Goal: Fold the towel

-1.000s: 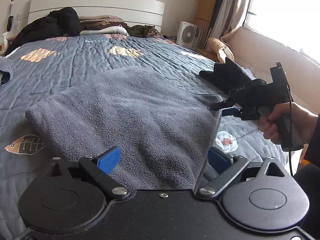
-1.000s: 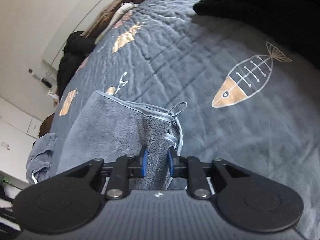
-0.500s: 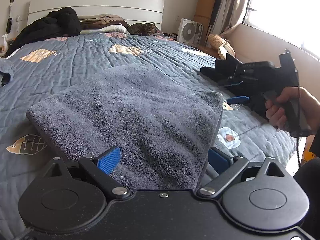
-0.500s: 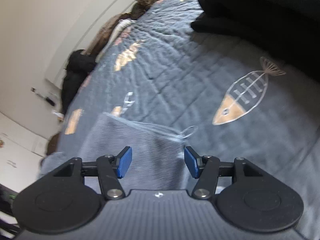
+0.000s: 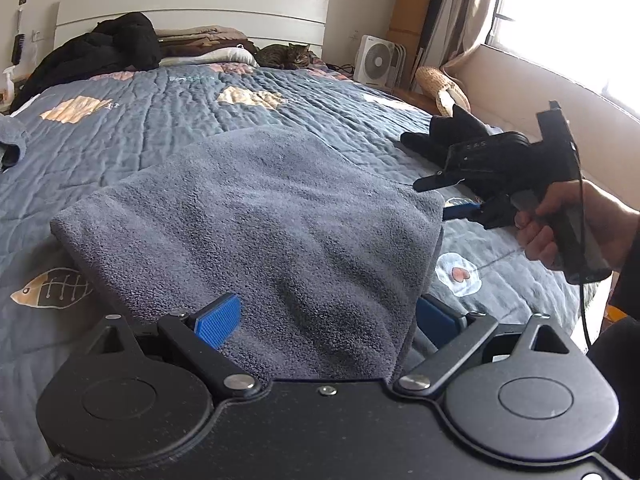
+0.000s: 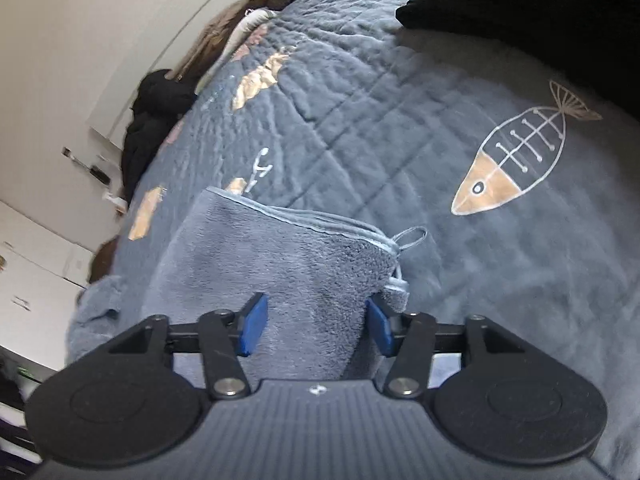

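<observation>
Since the frame a second ago the right gripper [image 6: 314, 330] has let go of the towel [image 5: 256, 232] corner, drawn back, and returned to it; its jaws have just been closing, yet the blue pads [image 6: 252, 330] stand apart without pressing the cloth. The corner with its hanging loop [image 6: 410, 236] lies between and just ahead of these pads, the right pad at the towel's hemmed edge. The left gripper [image 5: 326, 318] is spread wide; the towel's near end lies between its pads [image 5: 218, 320], the right pad partly hidden under the cloth edge. The folded grey towel rests flat on the quilt [image 5: 200, 116], reaching forward from the left gripper. A hand [image 5: 576, 228] holds the right gripper's handle, right of the towel. A cat [image 5: 286, 56] lies far ahead by the headboard [image 5: 192, 8].
</observation>
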